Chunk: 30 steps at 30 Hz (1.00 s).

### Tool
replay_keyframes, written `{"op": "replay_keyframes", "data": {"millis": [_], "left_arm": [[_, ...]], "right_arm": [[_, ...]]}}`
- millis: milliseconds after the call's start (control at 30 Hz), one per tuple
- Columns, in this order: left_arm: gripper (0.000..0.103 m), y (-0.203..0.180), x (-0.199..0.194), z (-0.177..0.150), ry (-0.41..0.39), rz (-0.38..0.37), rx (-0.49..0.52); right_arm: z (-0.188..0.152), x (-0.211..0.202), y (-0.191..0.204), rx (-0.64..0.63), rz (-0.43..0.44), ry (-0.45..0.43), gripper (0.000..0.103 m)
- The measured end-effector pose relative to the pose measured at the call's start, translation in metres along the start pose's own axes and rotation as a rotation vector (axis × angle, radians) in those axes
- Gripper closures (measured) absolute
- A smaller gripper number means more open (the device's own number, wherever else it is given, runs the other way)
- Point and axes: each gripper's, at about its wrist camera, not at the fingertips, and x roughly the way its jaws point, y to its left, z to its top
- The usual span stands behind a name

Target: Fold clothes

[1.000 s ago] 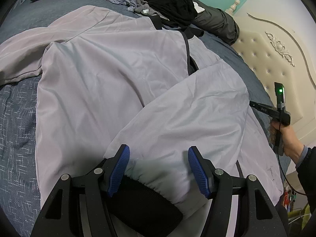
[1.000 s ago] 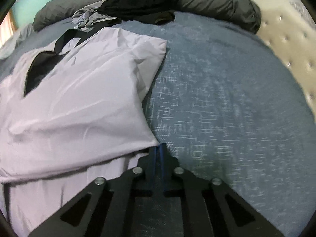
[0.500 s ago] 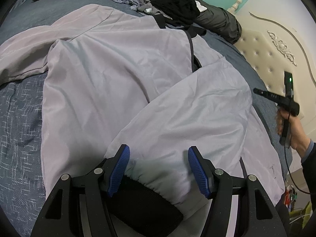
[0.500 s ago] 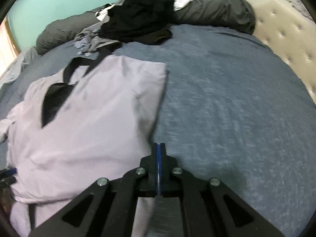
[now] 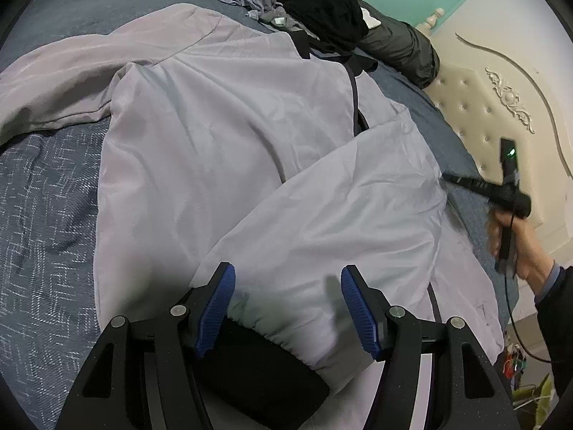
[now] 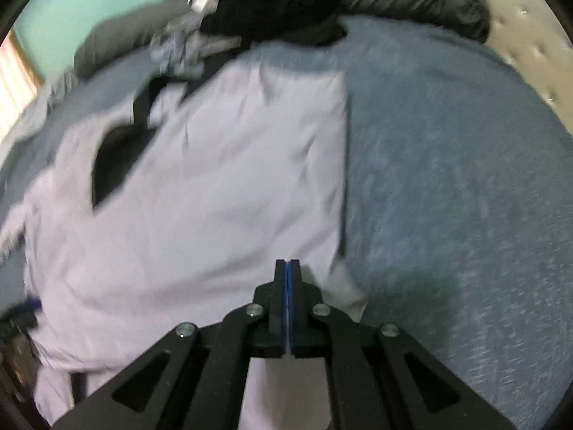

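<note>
Between my left gripper's spread blue pads lies the black elastic cuff of a pale lilac jacket, its sleeve running forward from the fingers and off to the right. Those fingers are wide apart and grasp nothing; the pads stand clear of the cloth on both sides. Ahead of them the jacket body spreads flat over a blue-grey bedspread, and a second sleeve trails off to the far left. Beyond the jacket, well ahead of the fingers, sits a heap of dark clothes against a dark grey pillow. To the right of the fingers I see my right hand holding the other tool, its tip at the outer edge of the folded sleeve, with a cream tufted headboard behind it.

On the right wrist view, blurred, my right gripper is clenched, its pads pressed together with only a thin blue line between them. I cannot tell whether any cloth is caught in them. The tips sit over the jacket's near right corner; the folded jacket stretches ahead and to the left of the fingers, bare bedspread to their right.
</note>
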Motion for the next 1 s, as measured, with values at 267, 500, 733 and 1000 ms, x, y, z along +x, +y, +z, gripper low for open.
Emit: {"op": "replay_keyframes", "data": {"millis": [267, 500, 733, 1000], "left_arm": [[0.037, 0.0, 0.0, 0.0, 0.001, 0.007, -0.001], [0.037, -0.002, -0.003, 0.003, -0.002, 0.01, -0.002], [0.037, -0.006, -0.022, 0.004, -0.028, 0.045, -0.001], [0.037, 0.016, -0.085, 0.011, -0.111, 0.118, -0.064]], "right_arm": [[-0.009, 0.041, -0.011, 0.033, -0.033, 0.13, 0.103], [-0.017, 0.007, -0.007, 0.081, 0.012, 0.021, 0.102], [-0.028, -0.021, 0.061, 0.029, 0.126, -0.045, 0.102], [-0.061, -0.033, 0.142, -0.016, 0.277, -0.039, 0.102]]}}
